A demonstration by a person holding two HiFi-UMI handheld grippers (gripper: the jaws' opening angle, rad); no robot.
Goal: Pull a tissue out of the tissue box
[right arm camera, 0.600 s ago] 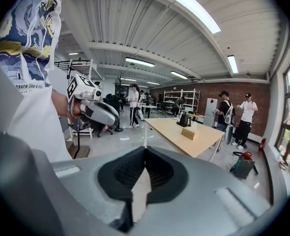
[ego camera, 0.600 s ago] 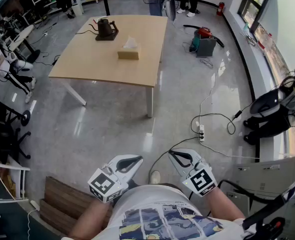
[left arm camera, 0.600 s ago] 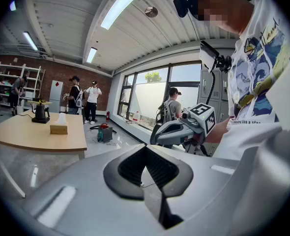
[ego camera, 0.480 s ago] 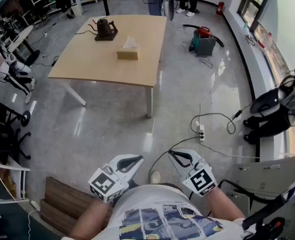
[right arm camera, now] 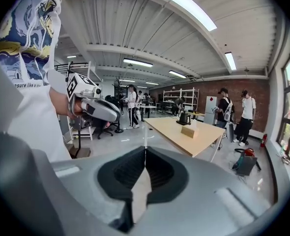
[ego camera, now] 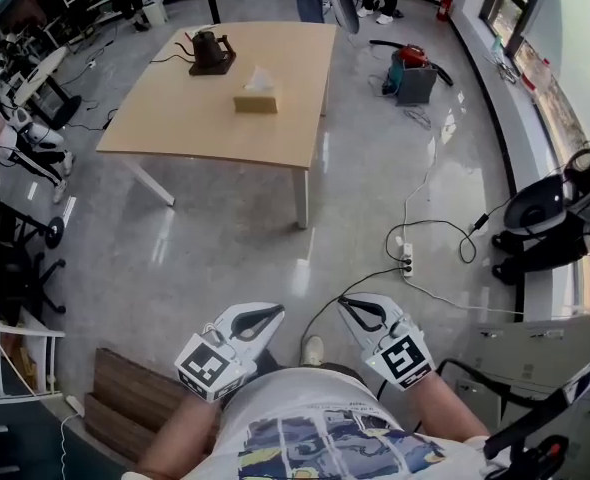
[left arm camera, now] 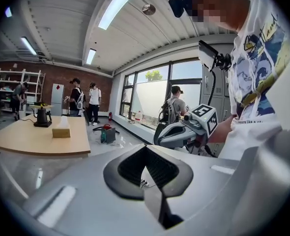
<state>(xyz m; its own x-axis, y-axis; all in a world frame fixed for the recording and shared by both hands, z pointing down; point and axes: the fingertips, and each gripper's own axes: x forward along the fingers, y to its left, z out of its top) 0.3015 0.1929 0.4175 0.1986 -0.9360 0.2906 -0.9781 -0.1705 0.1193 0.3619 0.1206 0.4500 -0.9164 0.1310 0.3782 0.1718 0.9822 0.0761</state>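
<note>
A tan tissue box (ego camera: 256, 101) with a white tissue sticking up stands on the light wooden table (ego camera: 175, 118) far ahead across the floor. It also shows small in the left gripper view as the tissue box (left arm camera: 61, 131) and in the right gripper view as the tissue box (right arm camera: 187, 131). My left gripper (ego camera: 278, 314) and right gripper (ego camera: 343, 305) are held close to my body, far from the table. Both are shut with nothing between the jaws. The left gripper (left arm camera: 146, 147) and right gripper (right arm camera: 145, 149) show their tips meeting.
A black kettle (ego camera: 207, 50) on a base sits on the table behind the box. On the floor lie a power strip (ego camera: 407, 264) with cables, a red-and-teal vacuum (ego camera: 411, 71) and a wooden step (ego camera: 135, 393). Several people stand at the back.
The head view has shifted slightly, so the table and tissue box sit a little higher in the frame. Both grippers stay shut near my body.
</note>
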